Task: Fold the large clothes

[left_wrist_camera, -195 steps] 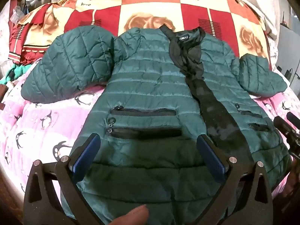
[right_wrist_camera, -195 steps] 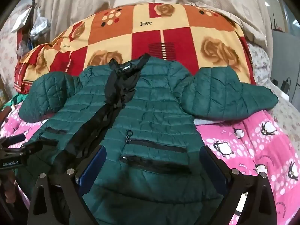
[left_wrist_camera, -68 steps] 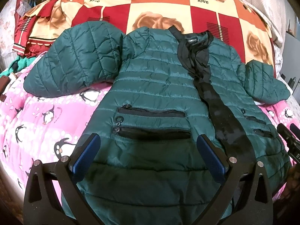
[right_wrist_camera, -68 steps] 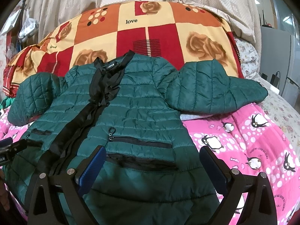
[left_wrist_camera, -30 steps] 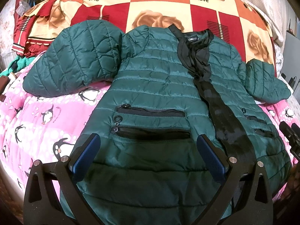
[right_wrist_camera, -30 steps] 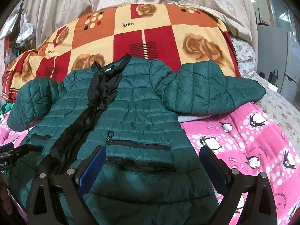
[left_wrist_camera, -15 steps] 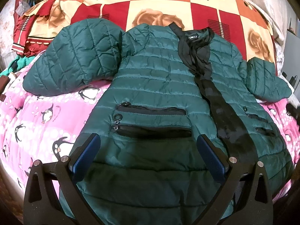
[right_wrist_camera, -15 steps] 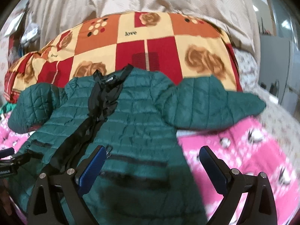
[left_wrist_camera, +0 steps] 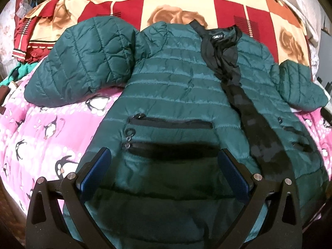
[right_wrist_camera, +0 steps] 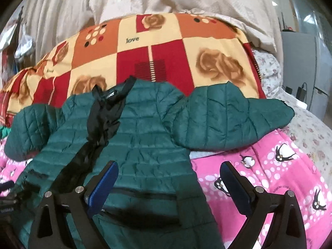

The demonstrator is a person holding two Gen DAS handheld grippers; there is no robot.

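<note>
Green quilted jacket point(left_wrist_camera: 176, 95) spread face up on the bed, front open, hem nearest, collar toward the checked quilt point(right_wrist_camera: 170, 47). Both sleeves out sideways over the pink penguin blanket point(left_wrist_camera: 47, 128). Left tool point(left_wrist_camera: 165, 166) spread wide, empty, over the lower pockets. Right tool point(right_wrist_camera: 169, 178) likewise spread, empty, above the side seam. Nothing folded yet. Advised: pinch the right sleeve point(right_wrist_camera: 230, 122) near its cuff, both layers, then lay across the chest flat, puffy fill pressed down.

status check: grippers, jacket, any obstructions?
Left gripper and right gripper: jaws open, empty. Green jacket flat on pink blanket, sleeves spread, unfolded. Nothing on top.
</note>
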